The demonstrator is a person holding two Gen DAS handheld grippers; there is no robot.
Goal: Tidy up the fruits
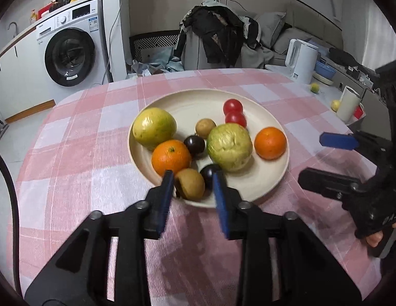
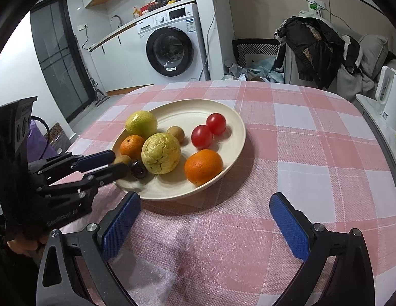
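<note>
Nine fruits sit on the cream plate (image 1: 249, 193), and my left gripper (image 1: 192, 178) has its blue pads either side of the near kiwi (image 1: 190, 183) at the plate's front rim, jaws apart and not yet pressing; whether I am setting it down or about to lift it, I cannot say. Either way I judge the care is the same: keep the pads square on the kiwi's flanks and clear of the dark plum (image 1: 208, 174) touching it on the right, which would roll if nudged. Across the plate from left to right lie a yellow-green fruit (image 1: 154, 127), an orange (image 1: 171, 156), a second dark plum (image 1: 194, 145), a small brown fruit (image 1: 205, 127), a large wrinkled green fruit (image 1: 229, 146), two red tomatoes (image 1: 233, 112) and another orange (image 1: 270, 142). My right gripper (image 2: 205, 219) hangs over bare checked cloth (image 2: 300, 153) near the plate, spread wide and holding nothing.
</note>
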